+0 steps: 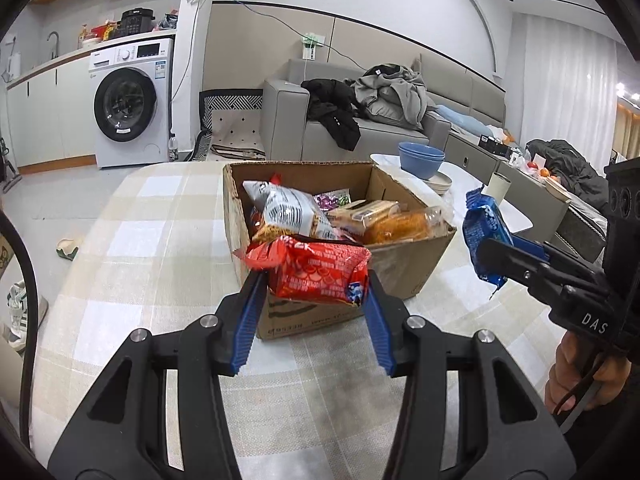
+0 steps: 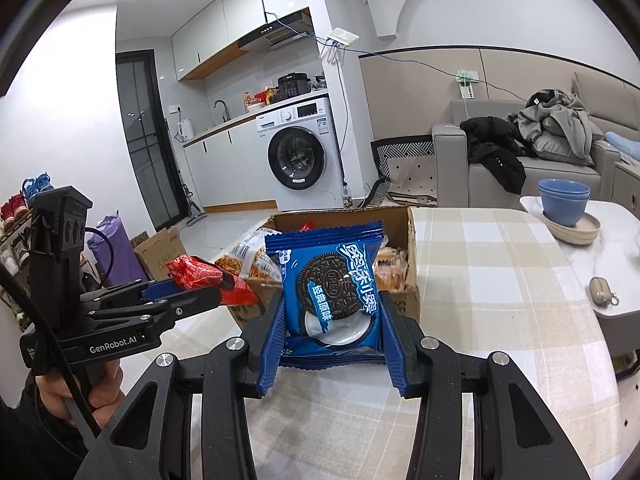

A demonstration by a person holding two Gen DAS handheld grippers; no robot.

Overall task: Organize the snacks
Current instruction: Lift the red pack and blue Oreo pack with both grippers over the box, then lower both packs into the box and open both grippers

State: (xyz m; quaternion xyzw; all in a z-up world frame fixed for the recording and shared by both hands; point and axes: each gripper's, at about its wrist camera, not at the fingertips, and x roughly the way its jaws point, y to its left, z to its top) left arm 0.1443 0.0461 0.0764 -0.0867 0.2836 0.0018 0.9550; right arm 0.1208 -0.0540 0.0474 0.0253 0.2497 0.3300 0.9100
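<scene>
A cardboard box [image 1: 404, 264] full of snack packets stands on the checked tablecloth; it also shows as the box [image 2: 412, 224] in the right wrist view. My left gripper [image 1: 316, 284] is shut on a red snack packet [image 1: 316, 272], held in the air over the box's near corner; the same red packet [image 2: 208, 276] shows from the side. My right gripper [image 2: 332, 312] is shut on a blue Oreo packet [image 2: 332, 280], upright in front of the box. The Oreo packet [image 1: 484, 228] appears right of the box in the left wrist view.
Stacked blue bowls [image 1: 422, 156] on plates sit on a white side table [image 2: 592, 252] beyond the box, with a small pouch [image 2: 602, 290] there. A sofa [image 1: 372, 128] with clothes, a washing machine [image 1: 132, 100] and floor boxes [image 2: 160, 252] lie behind.
</scene>
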